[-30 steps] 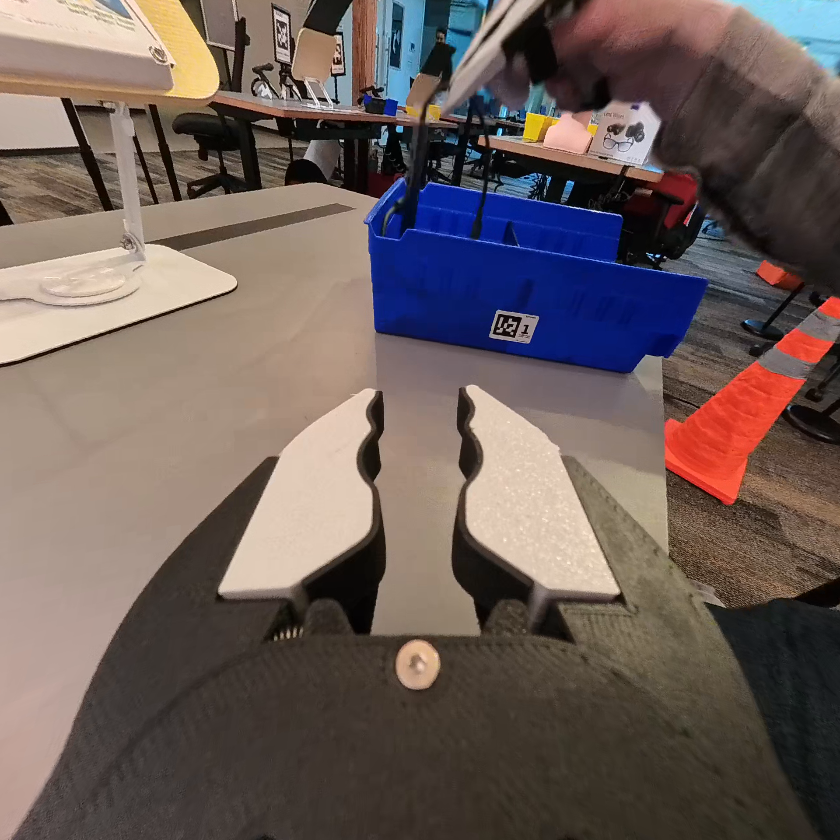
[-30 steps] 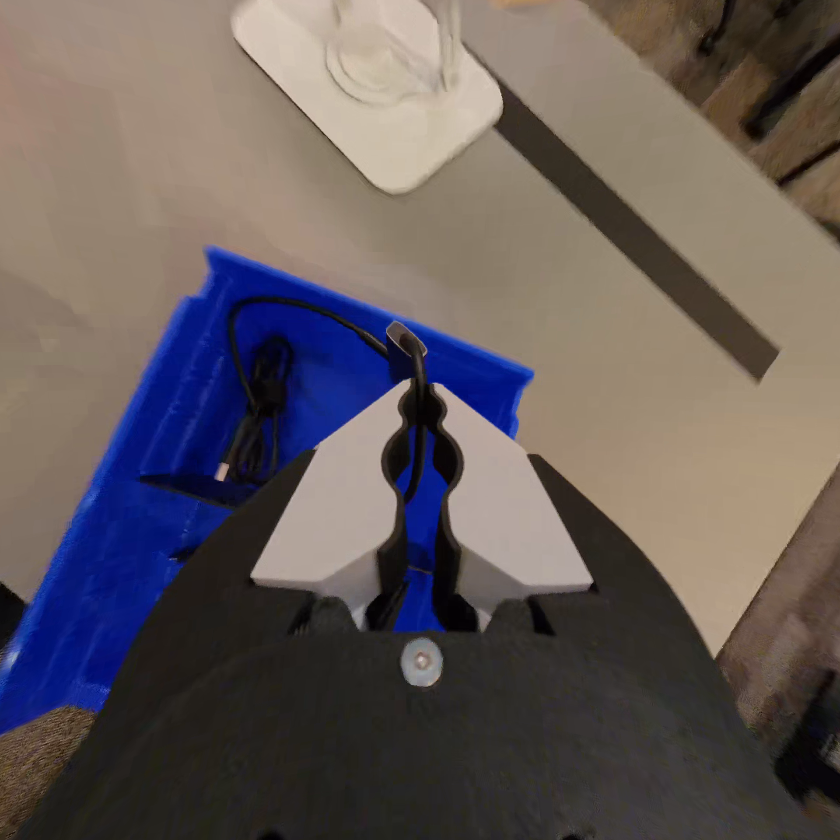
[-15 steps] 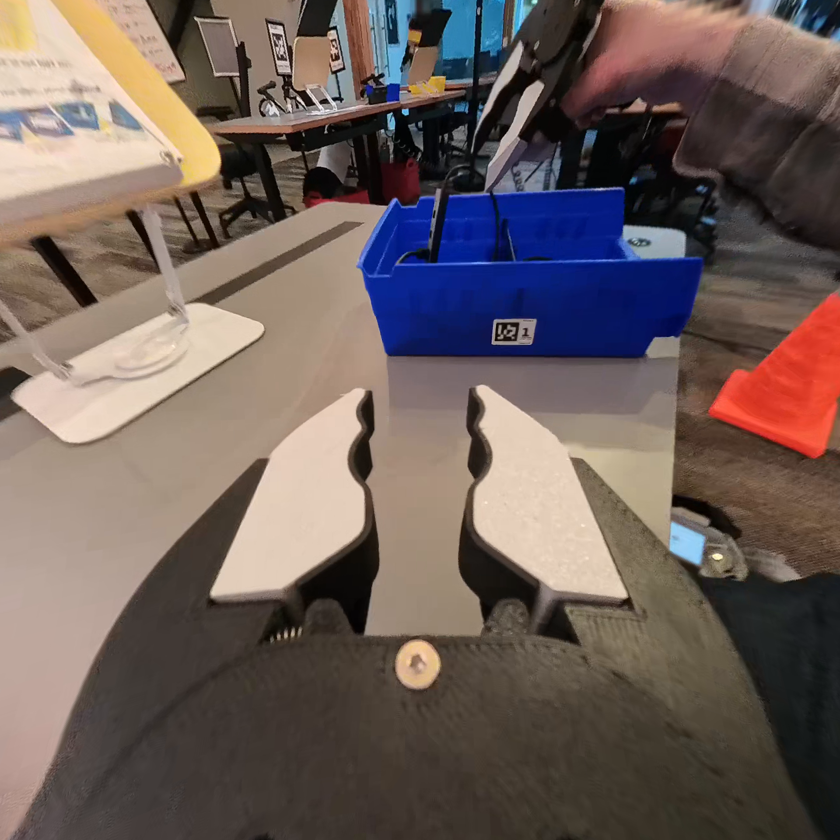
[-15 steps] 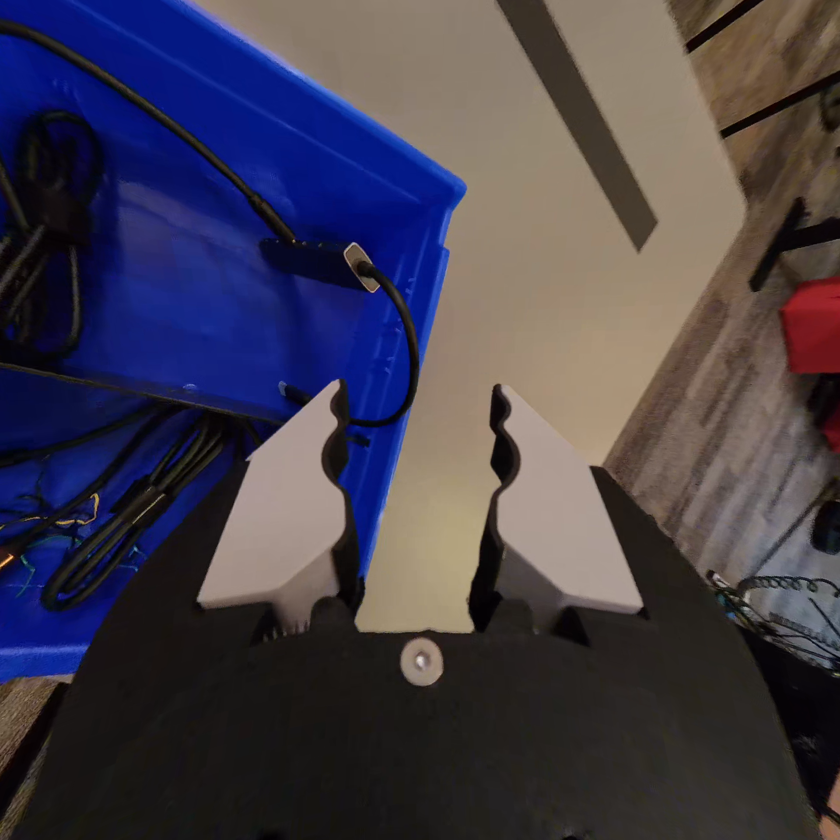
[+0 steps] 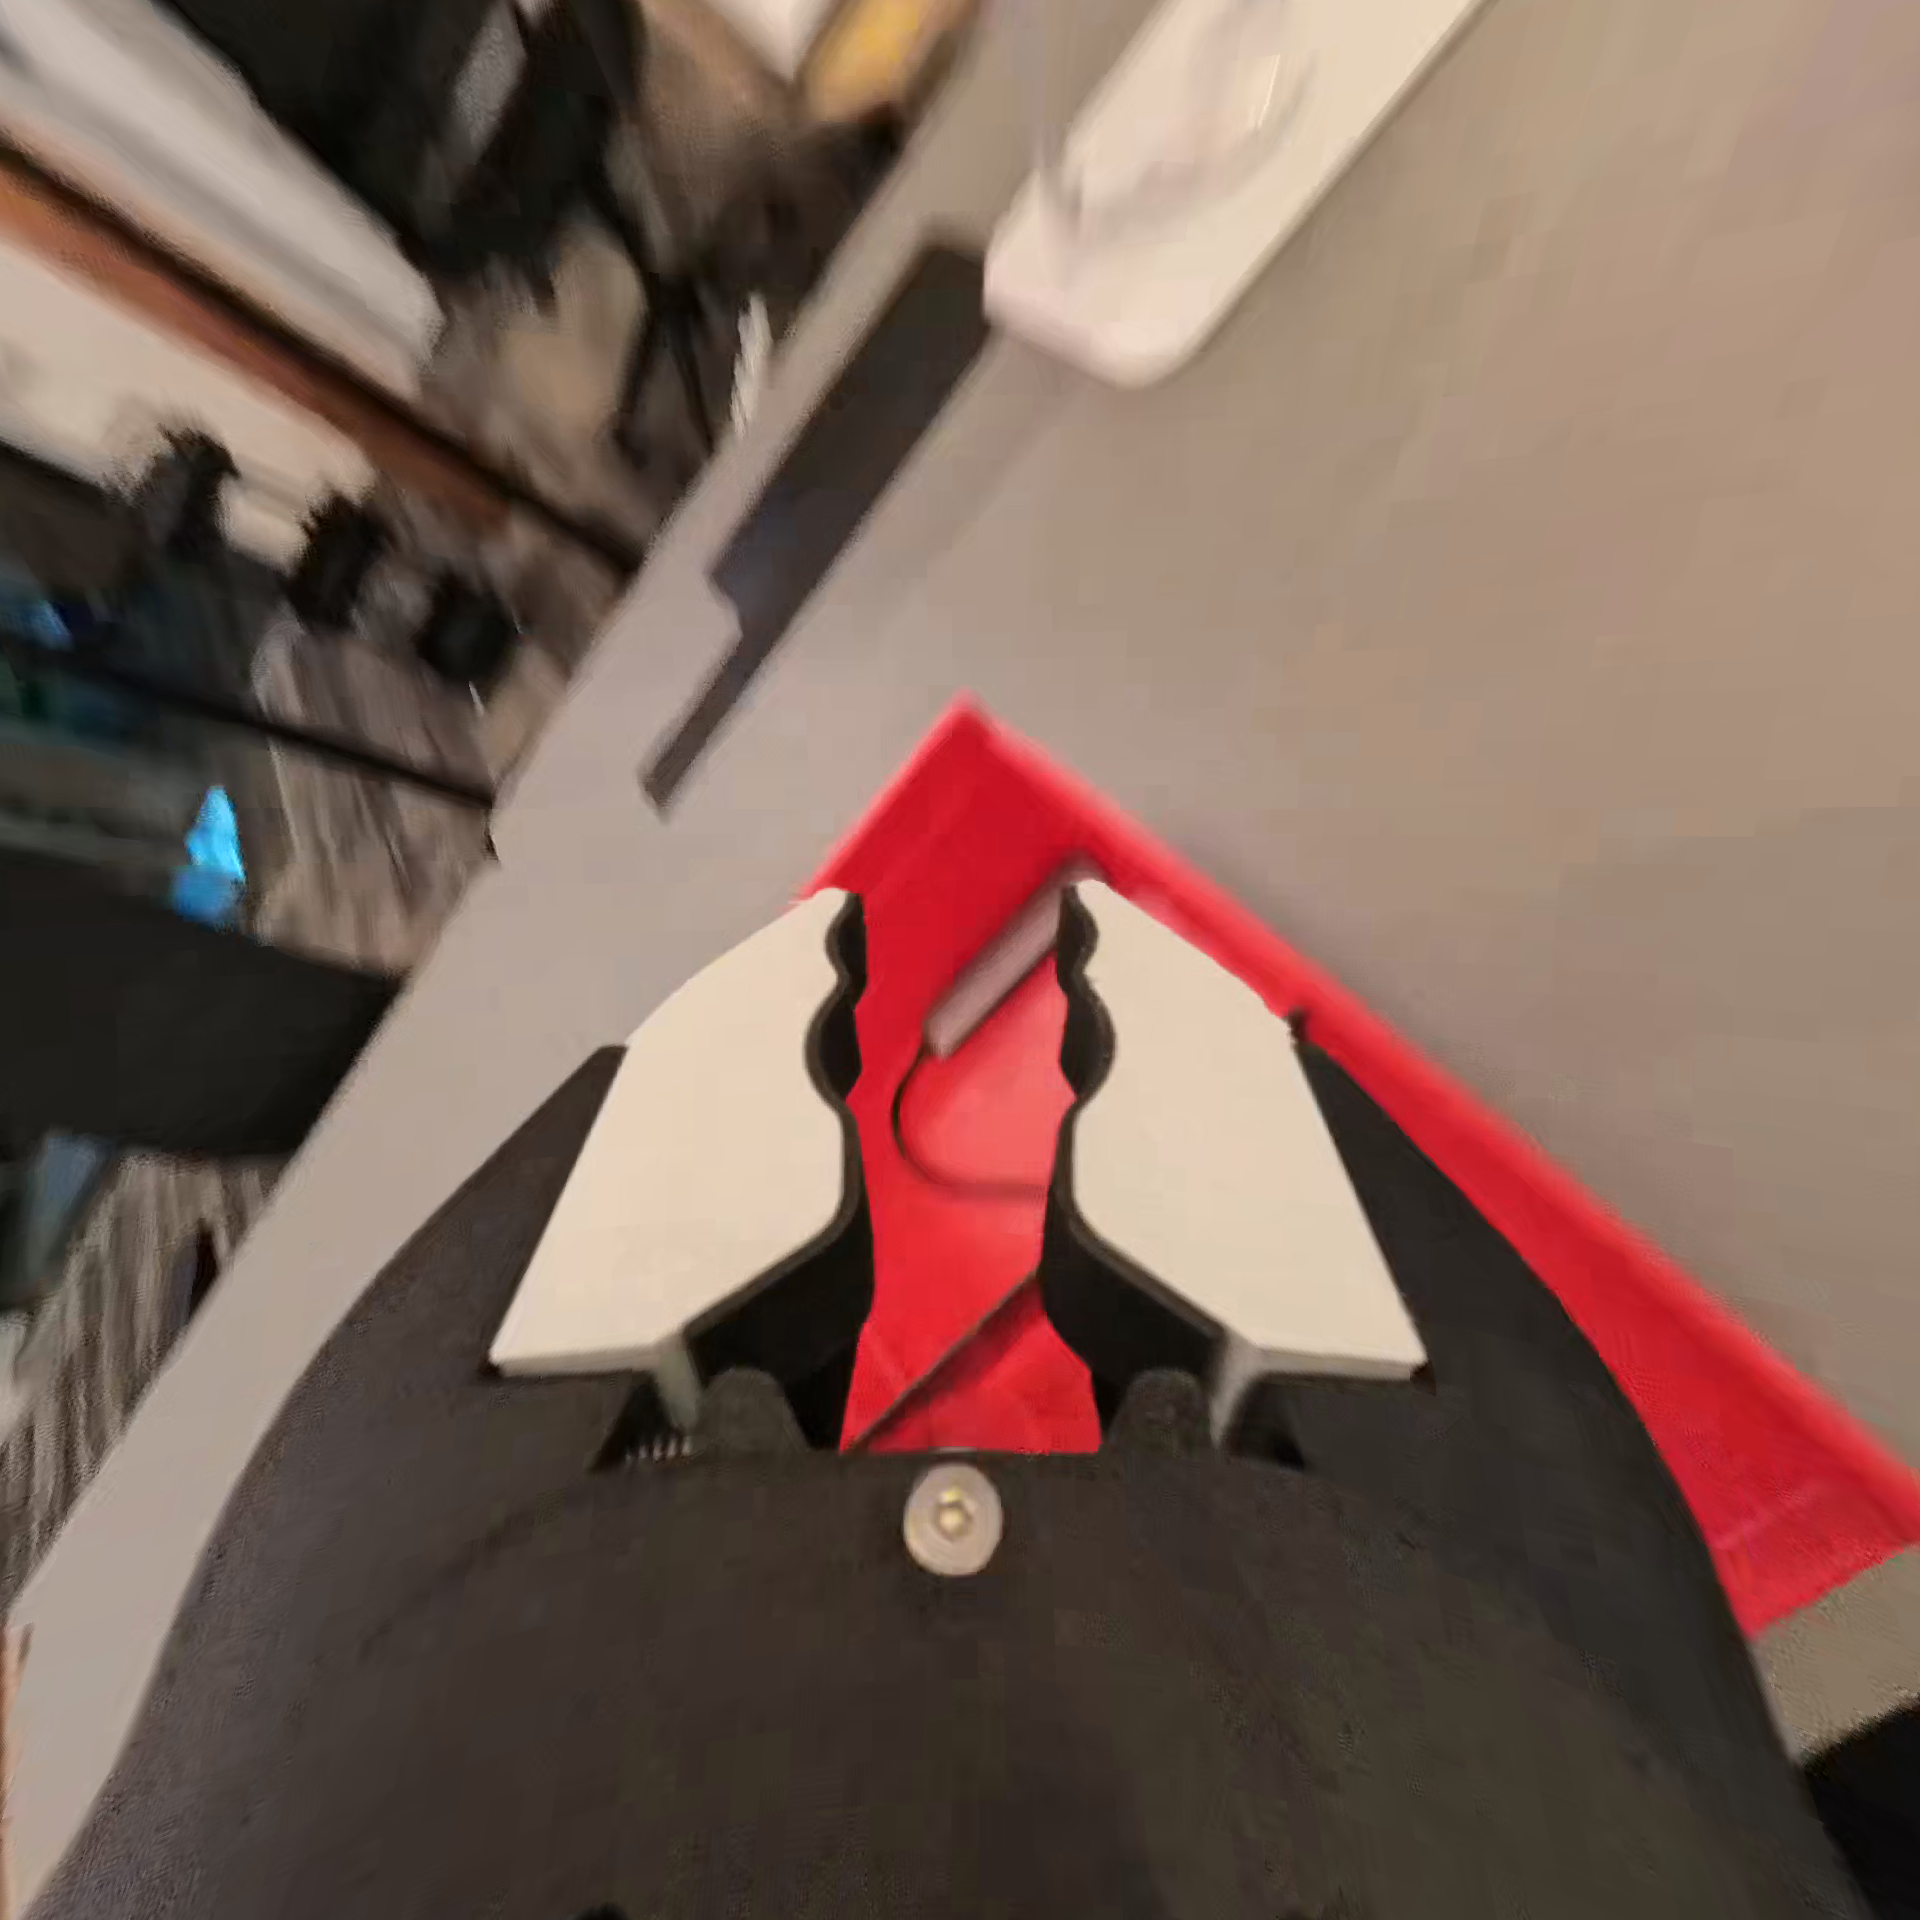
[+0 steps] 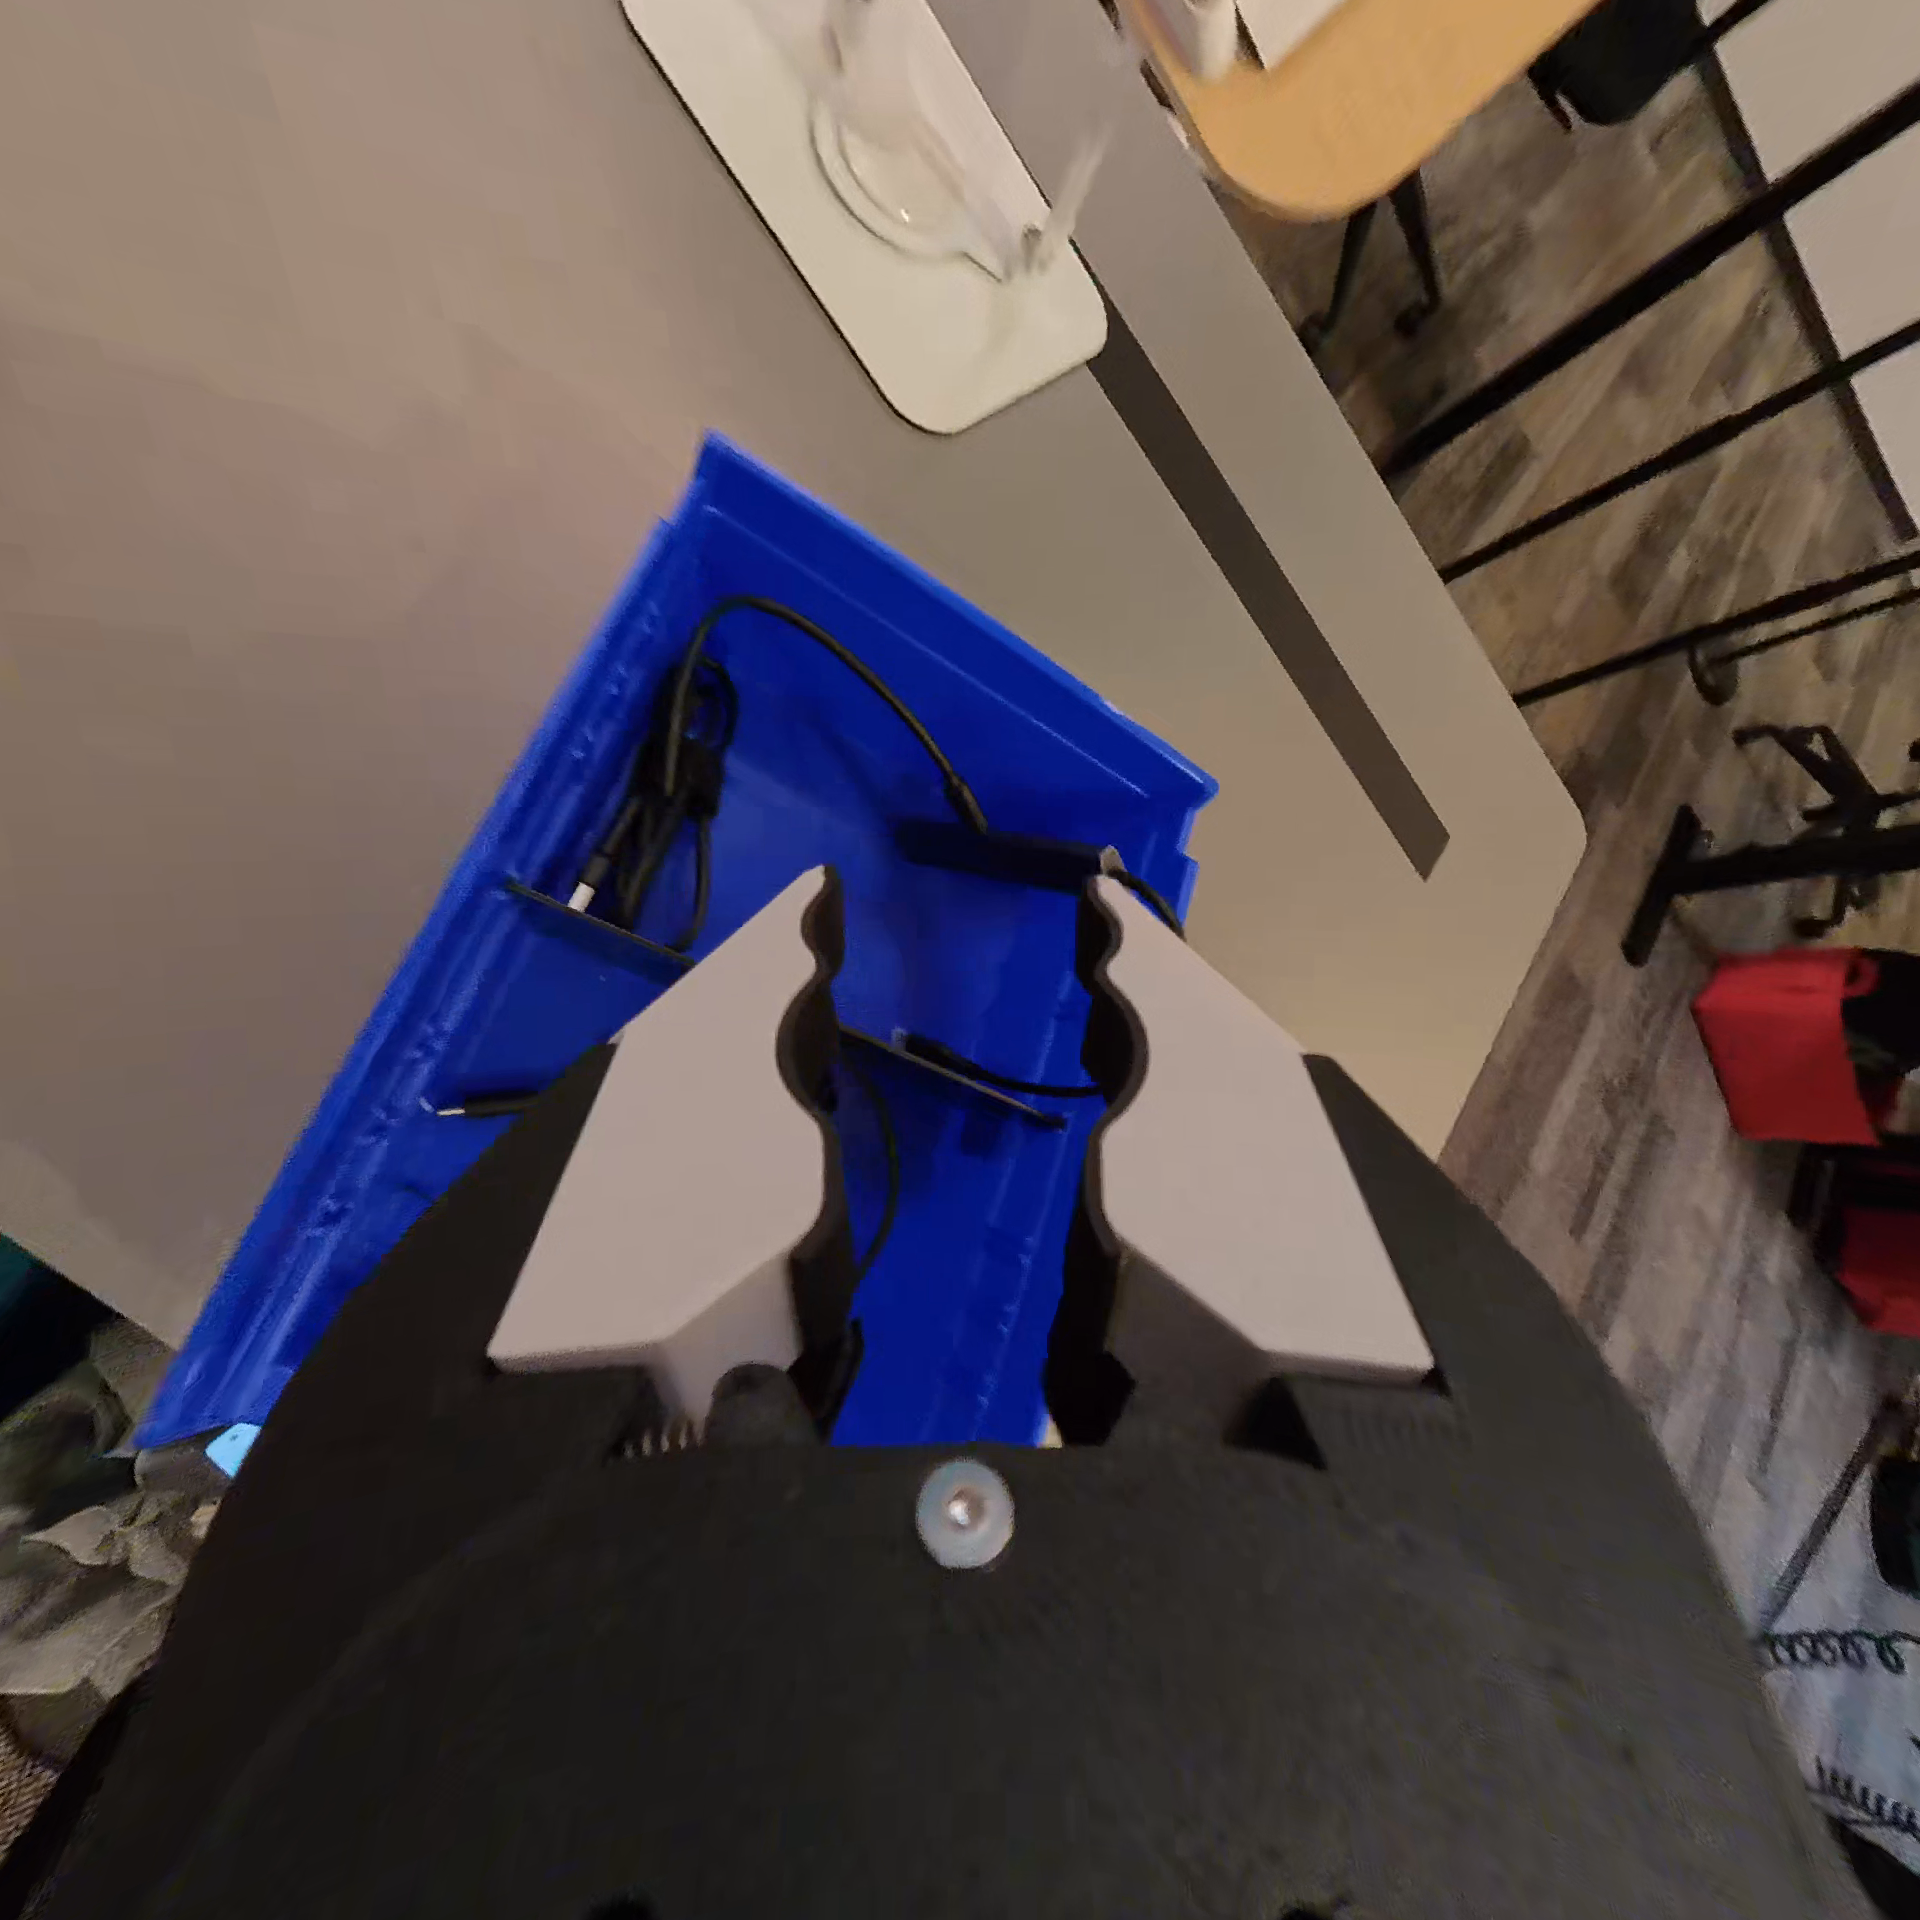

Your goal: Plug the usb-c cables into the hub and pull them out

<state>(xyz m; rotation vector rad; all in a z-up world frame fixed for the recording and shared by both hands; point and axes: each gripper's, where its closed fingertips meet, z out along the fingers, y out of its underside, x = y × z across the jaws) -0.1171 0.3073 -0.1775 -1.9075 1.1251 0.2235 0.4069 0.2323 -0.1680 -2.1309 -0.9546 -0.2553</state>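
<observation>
A: So, left wrist view first. What is under the left gripper (image 5: 961,961)?

B: A red bin (image 5: 1382,1122) on the grey table (image 5: 1455,571). The picture is blurred, but a small grey bar, which I take for a hub (image 5: 1003,966), lies inside the red bin near its far corner, with a thin dark cable (image 5: 935,1143) curling from its near end. The left gripper hangs above the red bin with its jaws spread and nothing between them; the grey hub sits close to the right finger, probably because that is the piece to be picked up.

A: And the right wrist view?

B: The right gripper (image 6: 956,894) looks down into a blue bin (image 6: 582,987) on the same table. Its jaws are parted too, holding nothing. Inside the blue bin a black hub (image 6: 997,847) lies by the far right wall, one cable (image 6: 831,655) running from it along the far wall. A coiled cable bundle (image 6: 665,821) rests against the left wall, behind a divider. A loose lead (image 6: 987,1081) crosses the blue bin between the fingers, likely the nearest thing to pinch.

A: Anything beyond the blue bin?

B: A white stand base (image 6: 883,208), well apart.
</observation>
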